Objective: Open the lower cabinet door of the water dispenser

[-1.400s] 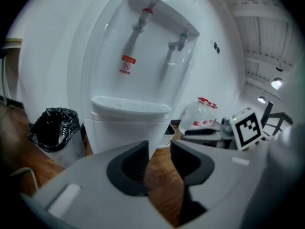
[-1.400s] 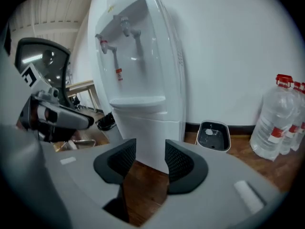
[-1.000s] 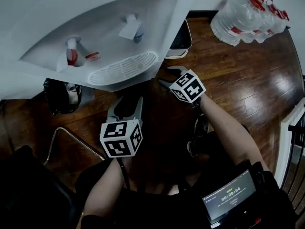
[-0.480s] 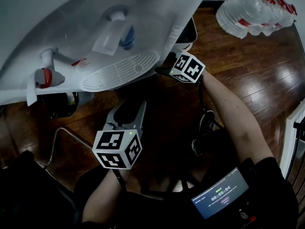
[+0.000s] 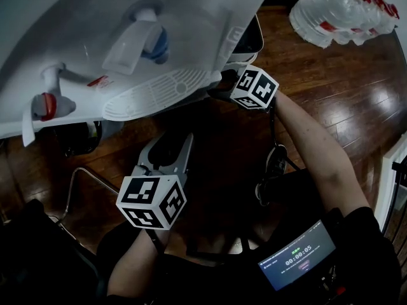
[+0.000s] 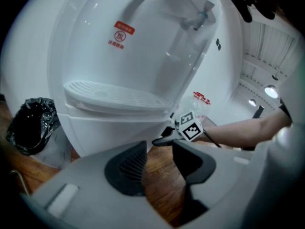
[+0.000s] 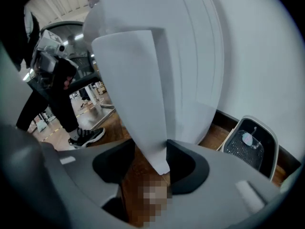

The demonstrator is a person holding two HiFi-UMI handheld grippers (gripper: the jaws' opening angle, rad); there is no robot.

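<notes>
The white water dispenser (image 5: pixel 127 18) fills the upper left of the head view, its drip tray (image 5: pixel 156 91) jutting out over the wooden floor. My right gripper (image 5: pixel 224 81) reaches under the tray's right end, at the cabinet's side. In the right gripper view the lower corner of the white cabinet door (image 7: pixel 138 89) stands between the pads of the right gripper (image 7: pixel 151 159); the jaws are closing and both pads touch the panel. My left gripper (image 5: pixel 168 138) hovers in front of the dispenser, and in its own view the left gripper (image 6: pixel 159 151) is open with only floor between the fingers.
A black bin bag (image 5: pixel 79 135) sits left of the dispenser. A shrink-wrapped pack of water bottles (image 5: pixel 337 11) lies at the top right. A dark tray (image 7: pixel 250 142) rests on the floor by the wall, right of the dispenser. A bystander's shoe (image 7: pixel 86 135) shows at the left.
My right gripper has moved up the picture and in under the drip tray's right end to the cabinet's edge. The left gripper has stayed where it was. The head camera has leaned closer.
</notes>
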